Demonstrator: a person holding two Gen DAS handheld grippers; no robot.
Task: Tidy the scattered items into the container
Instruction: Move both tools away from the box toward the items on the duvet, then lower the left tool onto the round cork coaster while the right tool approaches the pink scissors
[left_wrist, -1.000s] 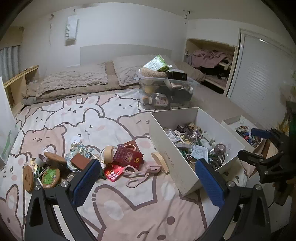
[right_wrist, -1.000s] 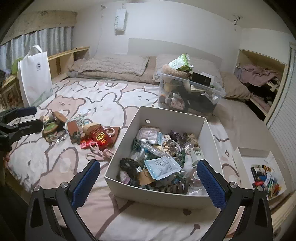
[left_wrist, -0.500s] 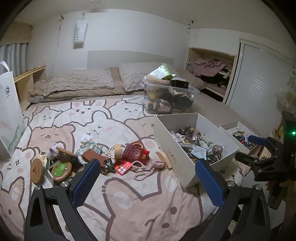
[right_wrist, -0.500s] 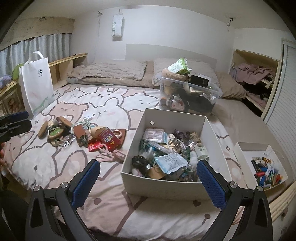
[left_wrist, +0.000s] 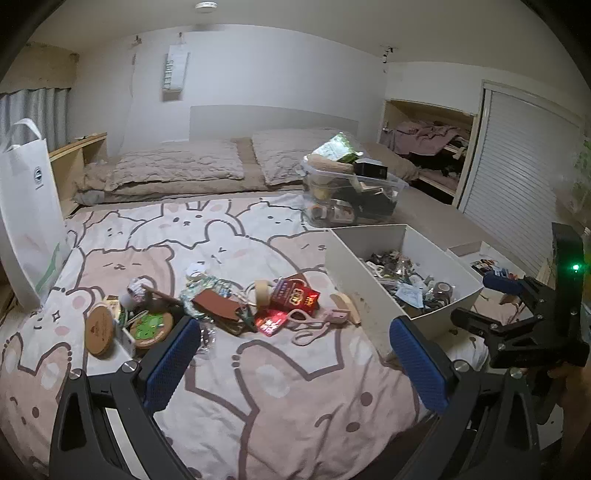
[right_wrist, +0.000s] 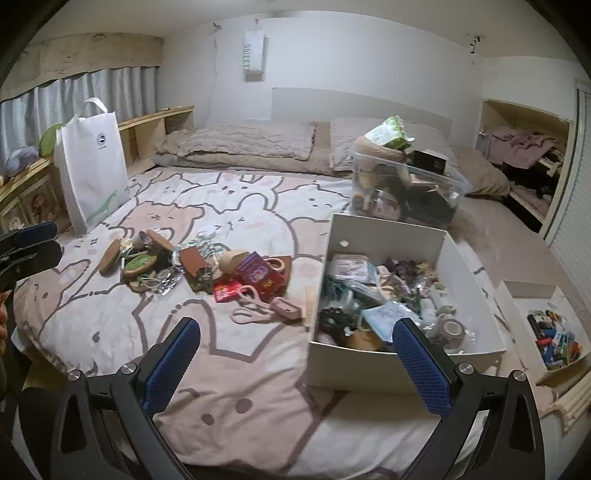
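A white box (left_wrist: 343, 266) (right_wrist: 373, 363), filled with small items, stands on the bed. Left of it lies a scattered pile: a red booklet (left_wrist: 295, 295) (right_wrist: 258, 275), pink scissors (left_wrist: 310, 325) (right_wrist: 255, 306), a brown leather pouch (left_wrist: 216, 304), a tape roll (left_wrist: 262, 290) and round wooden coasters (left_wrist: 98, 328) (right_wrist: 110, 254). My left gripper (left_wrist: 295, 369) is open and empty, held above the bed's near edge. My right gripper (right_wrist: 295, 369) is open and empty, near the box's front wall. Each gripper shows at the edge of the other's view.
A clear plastic bin (left_wrist: 351, 199) (right_wrist: 402, 192) full of things stands behind the box. A white tote bag (left_wrist: 29, 221) (right_wrist: 92, 166) stands at the bed's left edge. A small tray (right_wrist: 546, 325) of bits lies right of the box. Pillows lie at the head.
Both grippers have pulled back and up from the bed, so the box and the pile look smaller and farther. Both stay open and empty.
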